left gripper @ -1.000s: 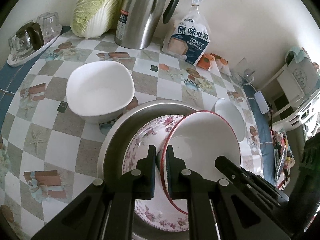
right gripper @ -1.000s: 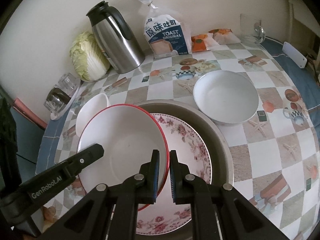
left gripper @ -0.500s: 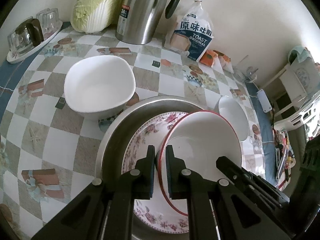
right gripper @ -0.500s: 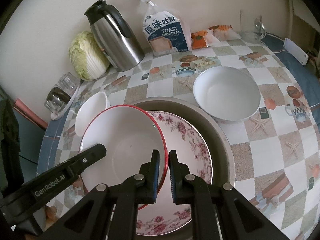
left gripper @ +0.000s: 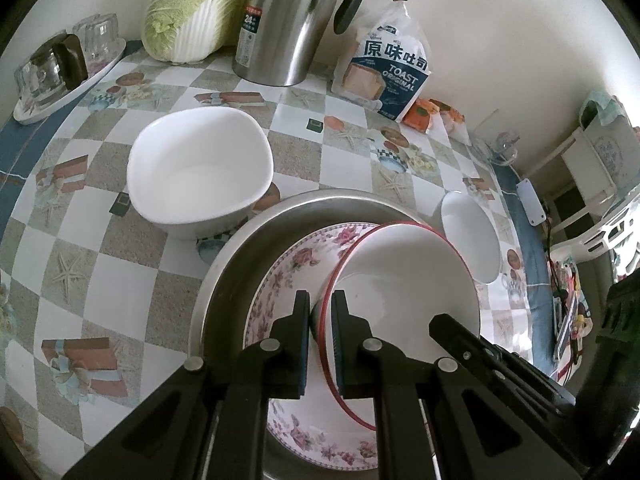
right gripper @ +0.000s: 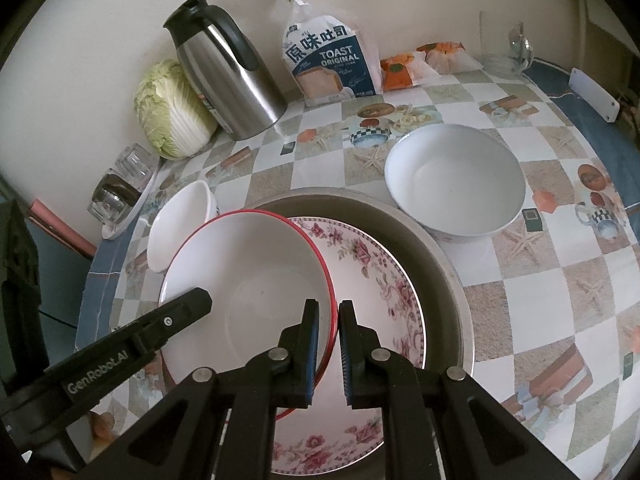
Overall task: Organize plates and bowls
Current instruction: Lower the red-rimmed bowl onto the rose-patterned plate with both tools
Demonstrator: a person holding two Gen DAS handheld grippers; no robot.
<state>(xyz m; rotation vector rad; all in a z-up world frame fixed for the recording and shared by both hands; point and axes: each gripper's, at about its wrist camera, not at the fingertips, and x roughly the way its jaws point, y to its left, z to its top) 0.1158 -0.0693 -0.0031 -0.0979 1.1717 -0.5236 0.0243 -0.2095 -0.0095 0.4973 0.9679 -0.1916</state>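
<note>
A red-rimmed white bowl [left gripper: 404, 280] [right gripper: 248, 276] is held above a floral plate [left gripper: 288, 280] [right gripper: 376, 280] that lies in a round metal tray [left gripper: 240, 256] [right gripper: 444, 272]. My left gripper [left gripper: 321, 300] is shut on the bowl's left rim. My right gripper [right gripper: 329, 308] is shut on its right rim. A squarish white bowl [left gripper: 200, 176] [right gripper: 180, 232] sits left of the tray. A round white bowl [left gripper: 472, 236] [right gripper: 456, 180] sits to its right.
At the back by the wall stand a steel thermos [left gripper: 296, 20] [right gripper: 228, 68], a cabbage [left gripper: 192, 12] [right gripper: 172, 108], a toast bag [left gripper: 388, 68] [right gripper: 328, 64] and orange packets [right gripper: 400, 68]. A dish with upturned glasses [left gripper: 56, 72] [right gripper: 120, 192] is back left.
Both grippers keep their hold on the red-rimmed bowl. It has lifted a little and tilted over the floral plate; the views have shifted slightly.
</note>
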